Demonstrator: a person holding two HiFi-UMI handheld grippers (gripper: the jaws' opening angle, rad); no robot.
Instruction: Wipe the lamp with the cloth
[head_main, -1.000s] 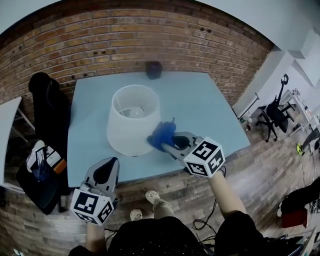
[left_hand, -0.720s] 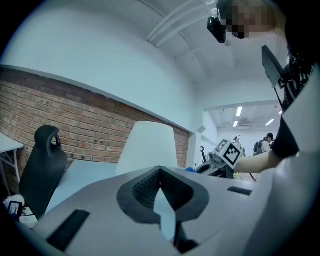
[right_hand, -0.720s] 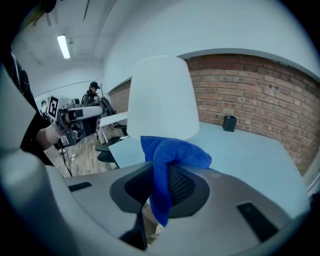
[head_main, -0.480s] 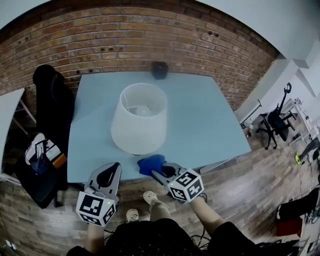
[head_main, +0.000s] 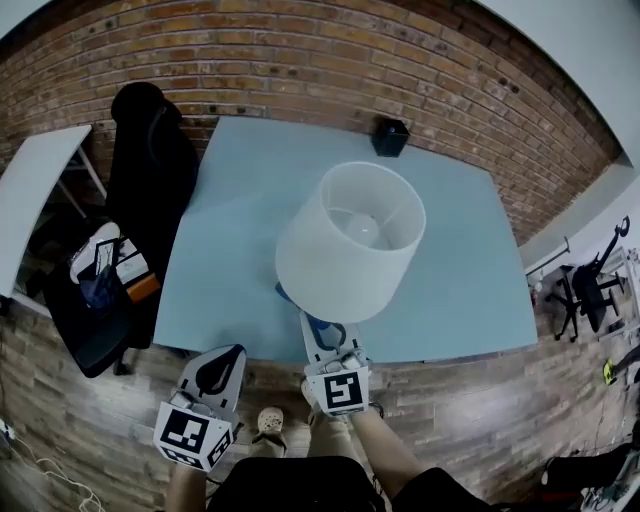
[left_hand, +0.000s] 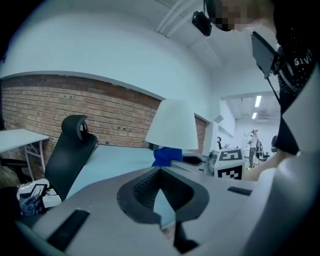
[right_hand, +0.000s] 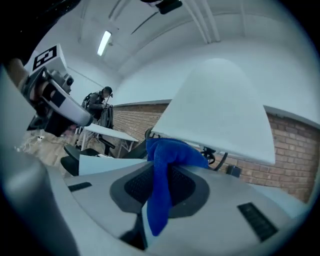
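Standing toward the front of a pale blue desk (head_main: 240, 250) was a white lamp (head_main: 350, 245) with a wide shade. The right gripper (head_main: 325, 340) was at the shade's near rim, jaws clamped on a blue cloth (right_hand: 167, 160) right beside the lamp. The left gripper (head_main: 220, 358) hung off the desk's front edge, jaws together and empty.
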